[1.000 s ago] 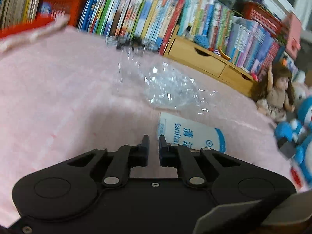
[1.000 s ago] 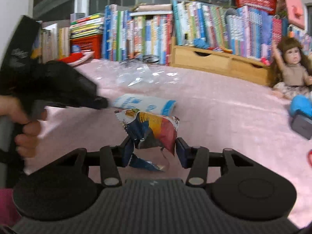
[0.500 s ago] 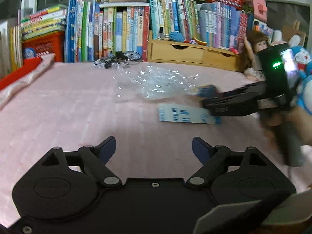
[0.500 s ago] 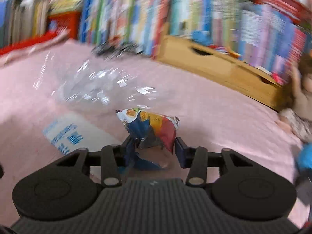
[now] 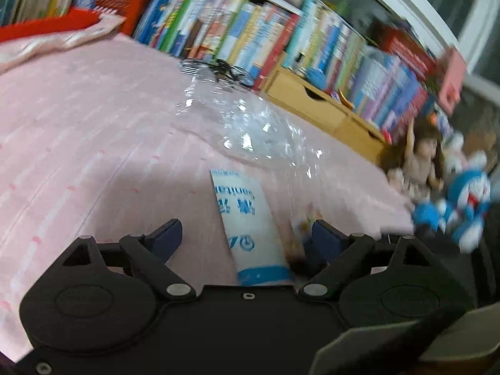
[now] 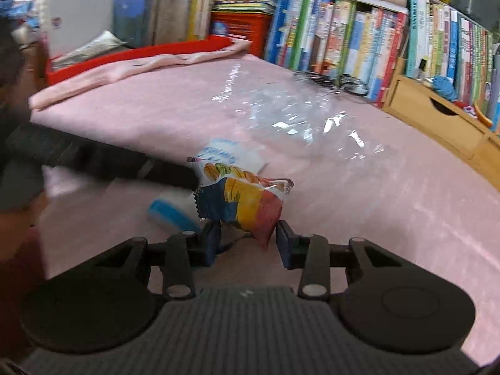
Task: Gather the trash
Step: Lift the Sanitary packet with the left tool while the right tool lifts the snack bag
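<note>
Two hand-held grippers work the pink bed [image 6: 390, 193]. The left hand-held gripper [image 5: 247, 234], its jaws just opened wide, straddles the white-and-blue packet [image 5: 247, 218] without pressing it, probably lining up a grasp. The right hand-held gripper [image 6: 247, 237] pinches the colourful snack wrapper [image 6: 243, 200], lifted clear for carrying. Beyond lies a clear plastic bag [image 6: 300, 122]; its contents cannot be made out.
</note>
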Available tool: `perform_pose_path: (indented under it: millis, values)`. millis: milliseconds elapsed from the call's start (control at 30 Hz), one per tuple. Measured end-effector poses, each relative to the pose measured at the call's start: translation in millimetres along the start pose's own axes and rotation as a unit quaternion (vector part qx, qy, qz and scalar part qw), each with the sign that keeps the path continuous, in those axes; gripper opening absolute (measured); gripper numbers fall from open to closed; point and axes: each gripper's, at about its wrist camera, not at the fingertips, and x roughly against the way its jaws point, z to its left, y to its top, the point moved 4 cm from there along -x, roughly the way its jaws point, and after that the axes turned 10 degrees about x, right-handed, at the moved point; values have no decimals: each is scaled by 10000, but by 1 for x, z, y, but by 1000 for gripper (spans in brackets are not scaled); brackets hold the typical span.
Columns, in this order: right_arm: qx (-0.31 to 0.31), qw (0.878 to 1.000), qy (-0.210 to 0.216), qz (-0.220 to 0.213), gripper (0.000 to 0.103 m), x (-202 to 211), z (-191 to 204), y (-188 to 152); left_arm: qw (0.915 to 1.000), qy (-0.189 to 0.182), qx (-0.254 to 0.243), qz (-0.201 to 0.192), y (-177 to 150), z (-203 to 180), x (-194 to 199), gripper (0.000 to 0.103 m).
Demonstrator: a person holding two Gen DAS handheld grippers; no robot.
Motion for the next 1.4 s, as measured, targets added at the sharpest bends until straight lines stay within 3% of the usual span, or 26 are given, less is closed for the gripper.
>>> perform_pose_path:
  millis: [67,200,367,500,533,633,700,800,1033,1100,1167,1367,1400]
  values:
    - [-157,9998,-85,-42,48,11,0,-6,9998,191,67,-46,5,-1,-6,91]
    - [-606,9948,-813,-92,52,36,-5,-24,9955,743,-515,-296,5,-21,-22,94]
    - [-1386,9791,-1454,-305,50,62,-25,-47,9866,1115,-1159,-261,-15,-50,-41,102]
    - [-1542,9726,-1715,-288,50,69,-29,-62,9638,1752,-1992,-255,-33,-68,-60,101]
    - [-1561,9722,-1723,-276,50,68,-29,-63,9638,1654,-2074,-252,-35,-71,-60,98]
    - [-1540,9717,-1770,-295,50,67,-28,-67,9659,1469,-2097,-394,-38,-71,-57,69]
    - [-1531,9716,-1775,-323,50,68,-25,-69,9695,1434,-1921,-517,-37,-66,-49,46]
    - [-1525,9721,-1750,-351,50,68,-21,-71,9787,1263,-1510,-577,-33,-52,-34,28]
    - [-1551,9723,-1682,-469,50,66,-12,-70,9866,1025,-1077,-669,-29,-23,0,25]
    - [-1557,9719,-1689,-511,50,65,-9,-69,9879,919,-1032,-701,-31,-20,10,28]
    - [-1569,9715,-1697,-529,50,65,-8,-67,9872,856,-1096,-777,-32,-18,20,35]
    - [-1668,9730,-1431,-708,50,64,-3,-58,9856,764,-1213,-902,-33,-18,39,33]
    - [-1688,9733,-1360,-753,63,62,-1,-56,9855,770,-1206,-917,-33,-16,41,33]
